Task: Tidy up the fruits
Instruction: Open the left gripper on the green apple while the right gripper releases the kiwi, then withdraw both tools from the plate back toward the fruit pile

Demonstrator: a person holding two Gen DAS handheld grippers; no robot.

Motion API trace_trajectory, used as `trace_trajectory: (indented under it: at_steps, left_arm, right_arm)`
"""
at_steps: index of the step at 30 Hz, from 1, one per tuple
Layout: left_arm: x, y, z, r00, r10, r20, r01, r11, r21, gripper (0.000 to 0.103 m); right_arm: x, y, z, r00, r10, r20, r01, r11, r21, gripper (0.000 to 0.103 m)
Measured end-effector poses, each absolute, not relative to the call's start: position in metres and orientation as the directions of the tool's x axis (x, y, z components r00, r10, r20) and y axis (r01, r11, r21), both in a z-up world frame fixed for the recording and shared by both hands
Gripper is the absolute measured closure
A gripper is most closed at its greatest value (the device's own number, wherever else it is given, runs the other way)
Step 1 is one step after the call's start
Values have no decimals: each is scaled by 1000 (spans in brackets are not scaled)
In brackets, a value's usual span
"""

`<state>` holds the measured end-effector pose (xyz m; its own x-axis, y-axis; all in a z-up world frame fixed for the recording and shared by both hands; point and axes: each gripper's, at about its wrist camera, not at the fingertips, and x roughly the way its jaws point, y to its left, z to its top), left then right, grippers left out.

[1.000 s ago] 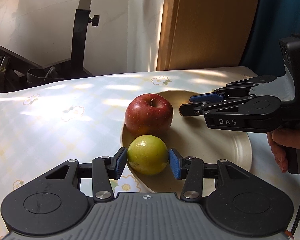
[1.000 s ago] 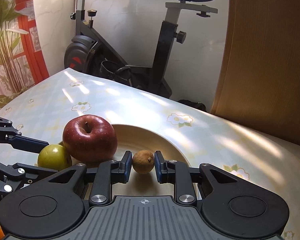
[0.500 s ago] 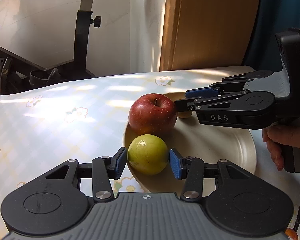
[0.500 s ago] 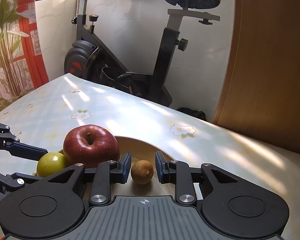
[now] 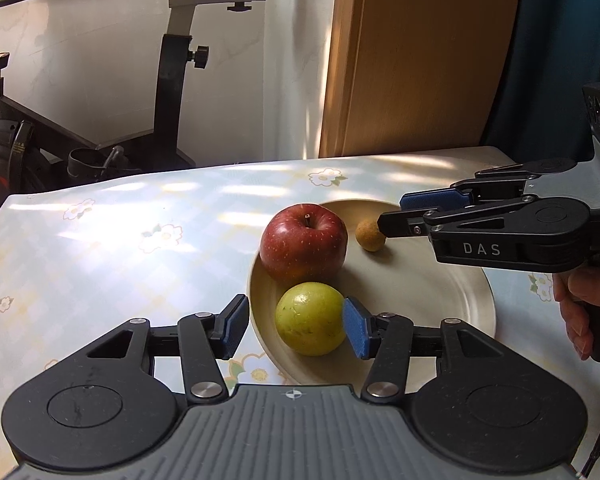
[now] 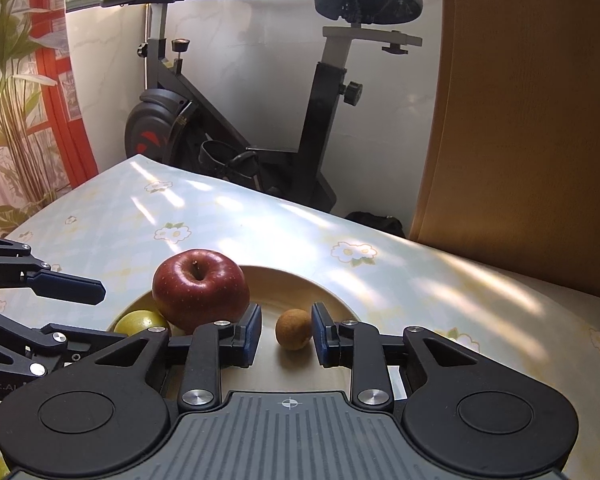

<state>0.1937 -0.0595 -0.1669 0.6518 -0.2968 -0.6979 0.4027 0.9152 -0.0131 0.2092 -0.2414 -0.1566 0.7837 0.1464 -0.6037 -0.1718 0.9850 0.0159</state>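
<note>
A cream plate (image 5: 452,304) on the floral tablecloth holds a red apple (image 5: 303,241), a green fruit (image 5: 310,323) and a small brown fruit (image 5: 370,234). My left gripper (image 5: 296,330) is open with the green fruit resting on the plate between its blue pads. In the right wrist view my right gripper (image 6: 287,334) is open; the small brown fruit (image 6: 294,329) lies on the plate (image 6: 332,292) between its pads, apart from both. The red apple (image 6: 201,290) stands left of it, the green fruit (image 6: 140,322) behind the left gripper's fingers (image 6: 66,288).
An exercise bike (image 6: 260,128) stands beyond the table's far edge. A wooden panel (image 6: 532,120) stands at the right. A plant (image 6: 8,92) and red window frame are at the far left. A hand (image 5: 580,312) holds the right gripper's handle.
Both grippers opened: the left let go of the green fruit, the right let go of the small brown fruit, both now on the plate. The right gripper drew back a little.
</note>
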Motion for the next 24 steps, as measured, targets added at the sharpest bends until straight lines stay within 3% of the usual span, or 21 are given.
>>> trace_trajectory:
  at_steps: [24]
  left_arm:
    - [149,-37,-143,696,-273,-665,369,930,4,45]
  right_arm:
    - [134,-235,-152,777,79,-624,-45,996,71,77]
